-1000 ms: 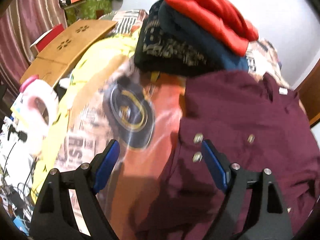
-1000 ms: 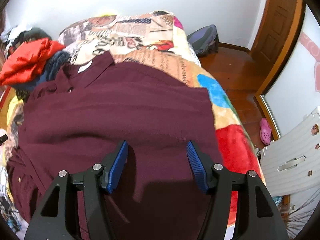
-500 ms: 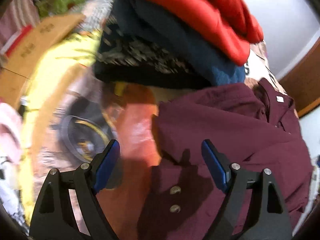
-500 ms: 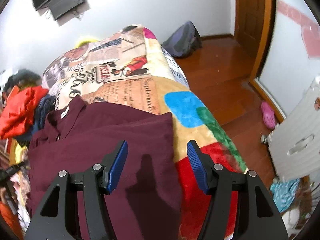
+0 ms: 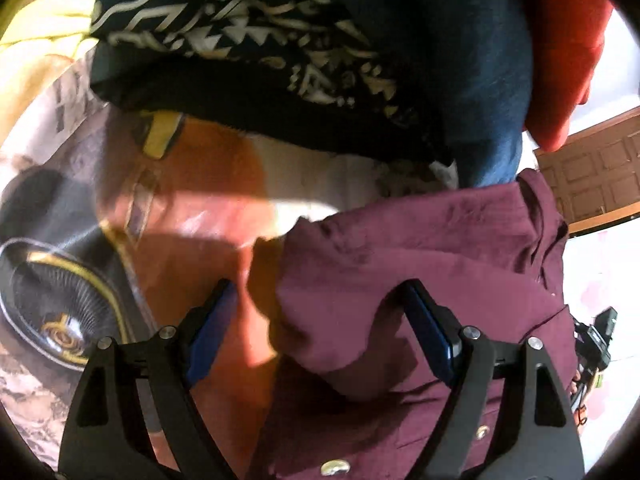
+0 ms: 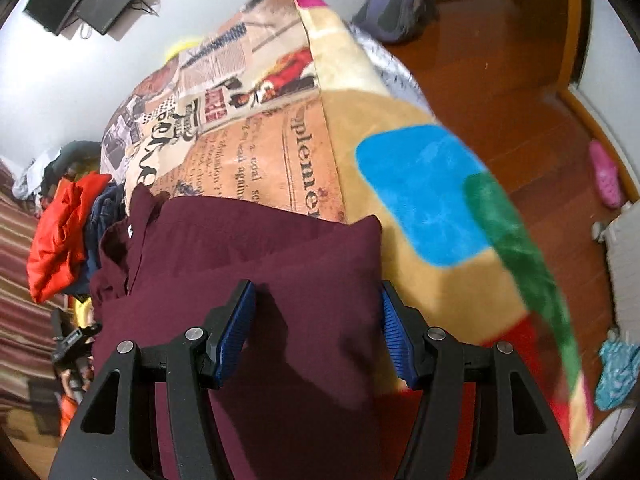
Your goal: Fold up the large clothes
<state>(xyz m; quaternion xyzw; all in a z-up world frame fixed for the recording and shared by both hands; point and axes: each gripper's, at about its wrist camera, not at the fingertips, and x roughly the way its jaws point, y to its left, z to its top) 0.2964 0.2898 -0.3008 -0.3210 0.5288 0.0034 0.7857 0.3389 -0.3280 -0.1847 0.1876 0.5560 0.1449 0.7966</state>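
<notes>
A large maroon button shirt (image 5: 400,272) lies spread on a printed blanket (image 5: 200,216). In the left wrist view my left gripper (image 5: 320,320) is open, its blue pads astride the shirt's bunched left shoulder edge, with metal buttons below. In the right wrist view the shirt (image 6: 248,248) fills the lower left, collar to the left. My right gripper (image 6: 316,320) is open, its pads straddling the shirt's right shoulder corner at the bed's edge.
A pile of folded clothes sits just beyond the shirt: black patterned (image 5: 256,40), blue (image 5: 480,60) and red (image 6: 60,232). The blanket (image 6: 420,184) drops off to a wooden floor (image 6: 500,80) on the right, with a backpack (image 6: 396,4) and a pink shoe (image 6: 606,172).
Both grippers have moved forward and lower toward the shirt's shoulder corners. The left now straddles the bunched left edge; the right has shifted to the right corner by the bed's edge.
</notes>
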